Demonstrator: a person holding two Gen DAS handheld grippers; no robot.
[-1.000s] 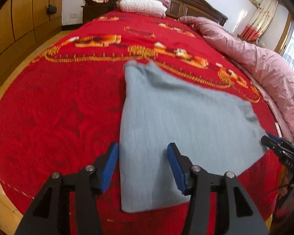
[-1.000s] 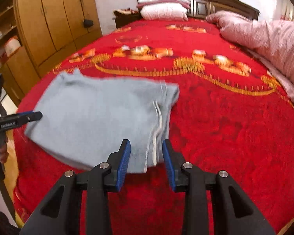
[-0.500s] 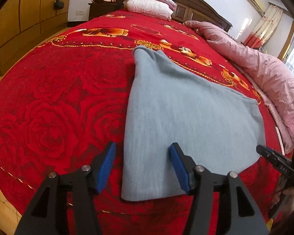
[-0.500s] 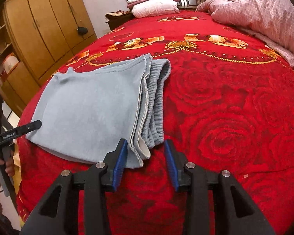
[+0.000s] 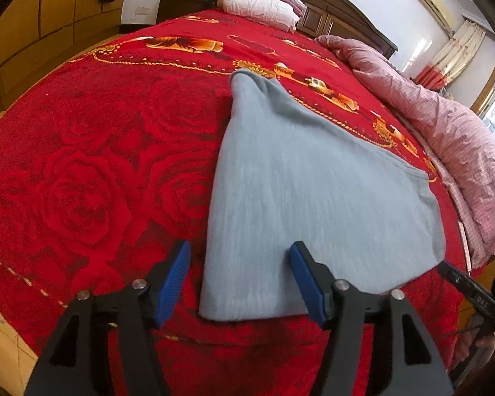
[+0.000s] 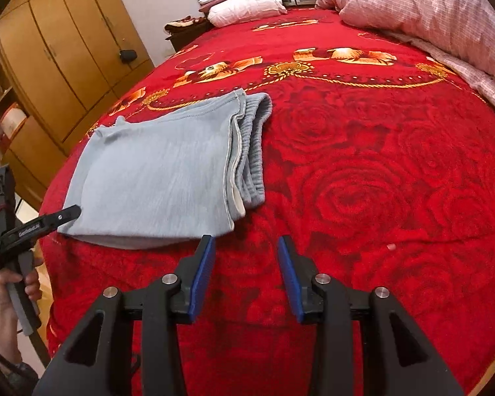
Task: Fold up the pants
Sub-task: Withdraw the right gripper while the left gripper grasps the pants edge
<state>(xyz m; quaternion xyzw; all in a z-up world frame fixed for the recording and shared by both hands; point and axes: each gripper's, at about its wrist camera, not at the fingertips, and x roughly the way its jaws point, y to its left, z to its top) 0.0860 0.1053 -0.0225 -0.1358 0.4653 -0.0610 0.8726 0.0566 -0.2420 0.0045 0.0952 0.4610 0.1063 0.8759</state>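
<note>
Jaws spread wide on both grippers, nothing pinched. Left gripper (image 5: 239, 279) hovers at the near left corner of the folded grey pants (image 5: 310, 194), its blue pads (image 5: 175, 277) straddling that corner edge without closing. Right gripper (image 6: 244, 272) sits over bare red bedspread (image 6: 363, 171), just off the near right corner of the pants (image 6: 158, 178); pads (image 6: 201, 274) not touching cloth.

Pants lie flat on the bed as a folded rectangle, close to the near edge. Ribbed waistband (image 6: 254, 151) and leg hems stacked along the right side, layers showing in the right wrist view. Far left corner (image 5: 244, 79) a bit rumpled.

Versus a second ago: both cameras have come lower and closer to the bed. Right gripper was lined up on the stacked waistband edge, with that edge showing between its jaws; now it has slid off to the right and back, and only bedspread sits between them. Its gap is also wider than before. Left gripper gap about the same, same corner in frame. Pants shape unchanged, motion blur mostly gone.

Background: pillows (image 6: 247, 8) at the headboard, pink quilt (image 6: 439, 13) along the right side, wooden wardrobe (image 6: 59, 52) to the left. Person's hand (image 6: 6, 292) holds the left gripper's handle in the right wrist view.
</note>
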